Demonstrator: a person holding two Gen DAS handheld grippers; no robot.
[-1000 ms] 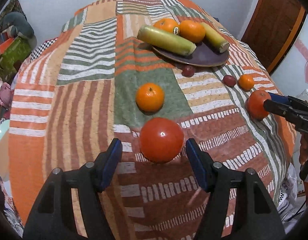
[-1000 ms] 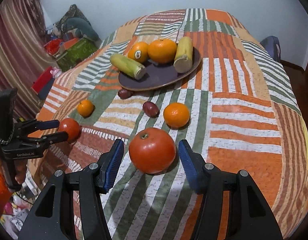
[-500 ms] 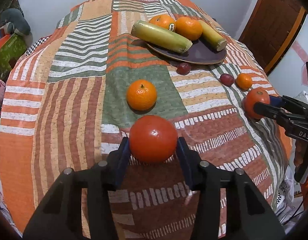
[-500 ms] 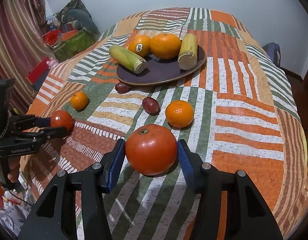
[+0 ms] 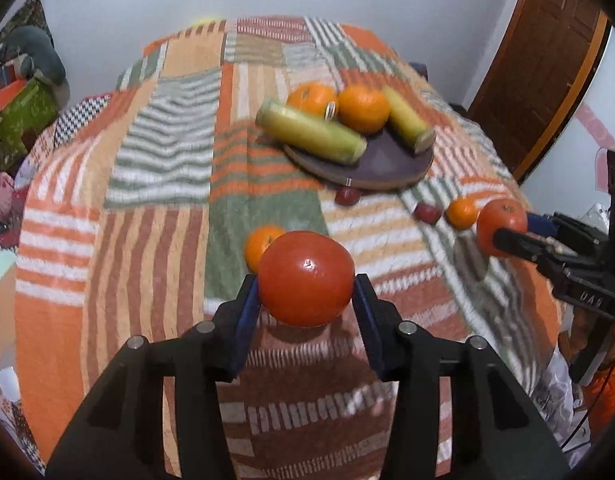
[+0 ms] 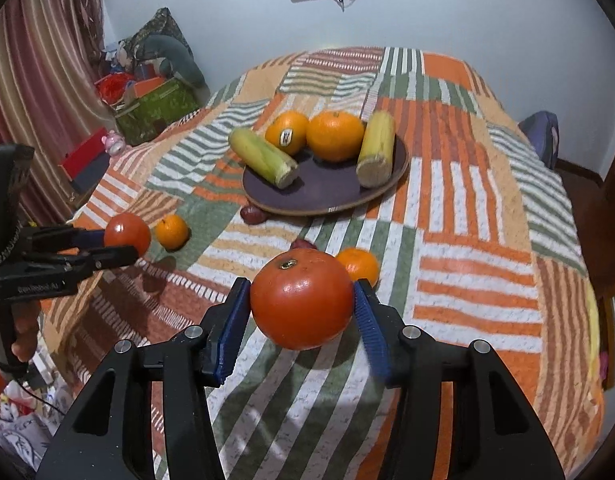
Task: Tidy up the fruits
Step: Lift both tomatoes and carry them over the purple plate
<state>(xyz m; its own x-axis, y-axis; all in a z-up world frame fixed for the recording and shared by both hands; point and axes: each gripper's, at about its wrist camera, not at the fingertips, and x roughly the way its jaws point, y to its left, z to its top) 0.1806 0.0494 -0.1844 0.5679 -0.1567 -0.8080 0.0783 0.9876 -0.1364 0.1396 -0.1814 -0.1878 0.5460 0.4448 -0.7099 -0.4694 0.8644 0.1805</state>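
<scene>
The left gripper (image 5: 306,280) pinches a tomato (image 5: 306,278) between its blue pads, lifted off the striped cloth (image 5: 147,208) with its shadow below; its jaws have just been closing on it. The right gripper (image 6: 302,300) likewise clamps a second tomato (image 6: 302,299), raised above the cloth. Between both and the plate (image 6: 331,190) lie loose fruits: a small orange (image 5: 259,246) just behind the left tomato, another orange (image 6: 357,266) and a dark plum (image 6: 303,245) behind the right one, and a second plum (image 6: 252,215) touching the plate's near rim. The plate holds two oranges (image 6: 334,141) flanked by two corn cobs (image 6: 263,158), leaving its front part bare.
</scene>
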